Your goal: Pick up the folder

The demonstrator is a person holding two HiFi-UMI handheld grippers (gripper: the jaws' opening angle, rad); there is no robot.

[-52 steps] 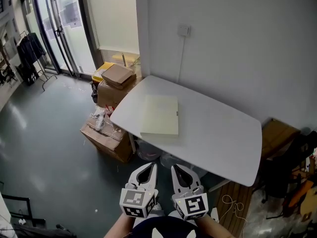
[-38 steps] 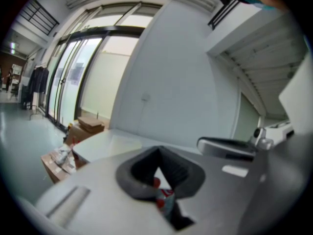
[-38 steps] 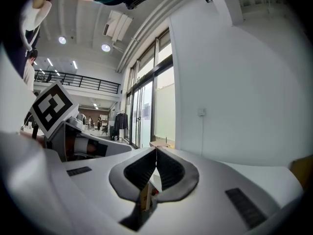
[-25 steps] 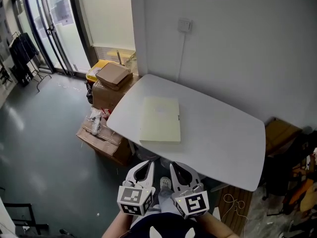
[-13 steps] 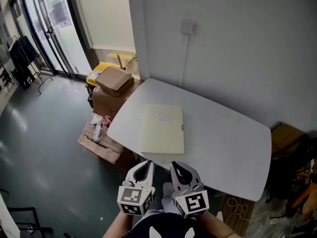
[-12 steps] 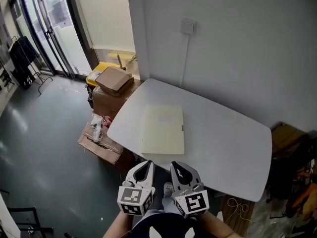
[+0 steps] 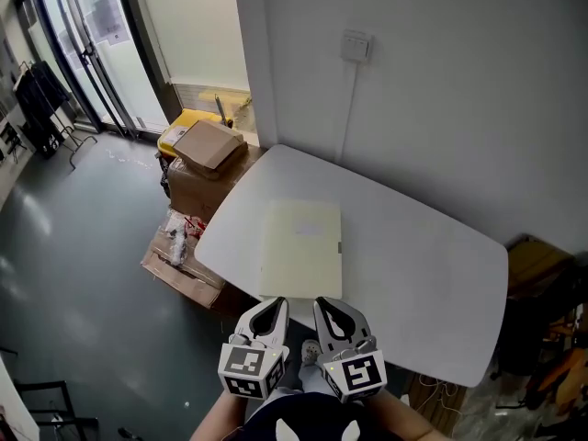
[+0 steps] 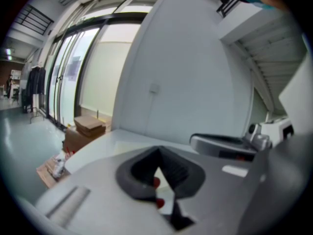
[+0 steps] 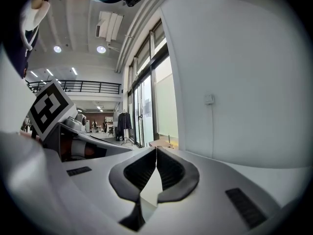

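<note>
A pale yellow folder [image 7: 302,248] lies flat on the white table [image 7: 413,274], near its left front part. My left gripper [image 7: 268,307] and right gripper [image 7: 328,307] hang side by side just short of the table's near edge, below the folder in the head view. Both are shut, jaws tip to tip, with nothing in them. In the left gripper view the left gripper [image 8: 157,153] points across the table [image 8: 112,138]. The right gripper [image 9: 156,151] shows the same, jaws together. The folder itself is hard to make out in both gripper views.
Cardboard boxes [image 7: 204,159] are stacked on the floor left of the table, with a yellow bin [image 7: 184,127] behind them. A wall with a switch plate [image 7: 355,45] runs behind the table. Glass doors [image 7: 83,35] stand at the far left. Brown clutter [image 7: 537,265] sits at the right.
The table and folder have come closer to both grippers in the head view. The grippers stayed shut and side by side.
</note>
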